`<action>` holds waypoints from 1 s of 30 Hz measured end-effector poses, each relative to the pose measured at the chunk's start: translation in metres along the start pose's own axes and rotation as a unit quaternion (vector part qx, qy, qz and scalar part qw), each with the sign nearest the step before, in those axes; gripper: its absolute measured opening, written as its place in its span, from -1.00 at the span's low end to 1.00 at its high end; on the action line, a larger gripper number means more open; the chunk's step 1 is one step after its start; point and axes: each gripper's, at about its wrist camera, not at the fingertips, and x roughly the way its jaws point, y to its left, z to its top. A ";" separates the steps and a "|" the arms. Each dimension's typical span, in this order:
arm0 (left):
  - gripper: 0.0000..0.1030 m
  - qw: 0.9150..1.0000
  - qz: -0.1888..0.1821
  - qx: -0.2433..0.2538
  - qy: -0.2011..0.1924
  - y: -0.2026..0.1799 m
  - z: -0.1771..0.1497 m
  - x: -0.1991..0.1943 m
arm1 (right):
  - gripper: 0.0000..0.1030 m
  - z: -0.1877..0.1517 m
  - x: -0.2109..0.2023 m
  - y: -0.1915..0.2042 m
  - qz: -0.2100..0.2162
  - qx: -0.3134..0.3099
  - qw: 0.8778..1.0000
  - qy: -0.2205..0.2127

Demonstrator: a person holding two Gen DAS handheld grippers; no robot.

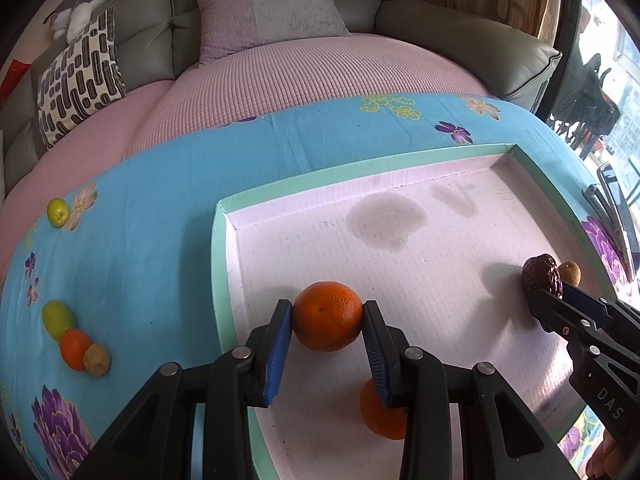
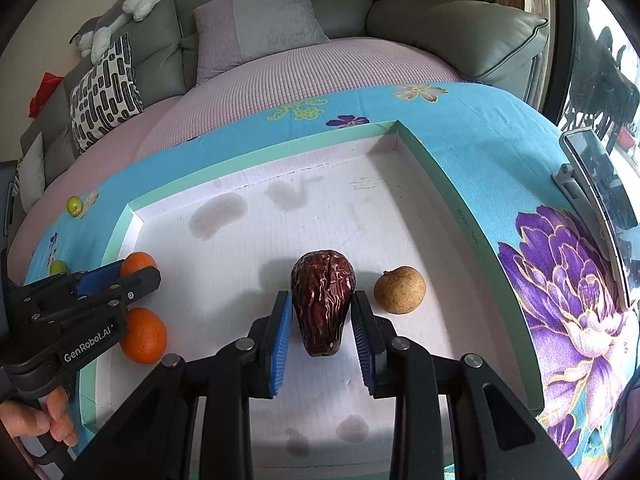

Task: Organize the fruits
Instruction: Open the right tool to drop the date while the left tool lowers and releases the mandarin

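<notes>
The left gripper (image 1: 327,322) pinches a round orange fruit (image 1: 328,316); the right gripper (image 2: 322,320) pinches a wrinkly dark-red date (image 2: 323,300). Squeezing loosely could let either roll away inside the shallow white tray (image 2: 440,168).

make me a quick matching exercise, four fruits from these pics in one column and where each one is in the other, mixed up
Things:
1. orange
2. wrinkled dark red fruit
3. round tan fruit
4. small green fruit

Places:
A. out on the blue flowered cloth, far left
B. between the pads of the left gripper
C. lying free in the tray, right of the red fruit
D. between the pads of the right gripper

Pairs: 1-B, 2-D, 3-C, 4-A
</notes>
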 end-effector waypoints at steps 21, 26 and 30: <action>-0.20 1.000 -0.006 -0.016 -0.009 0.006 0.000 -0.014 | -0.32 0.000 0.001 0.002 -0.016 -0.009 1.000 0.001; -0.18 1.000 -0.006 -0.022 -0.016 0.010 0.001 -0.022 | -0.16 0.000 0.000 0.003 -0.017 -0.013 1.000 0.001; 0.09 0.999 -0.006 -0.033 -0.030 0.015 0.002 -0.033 | 0.06 0.001 -0.002 0.004 -0.014 -0.015 1.000 -0.002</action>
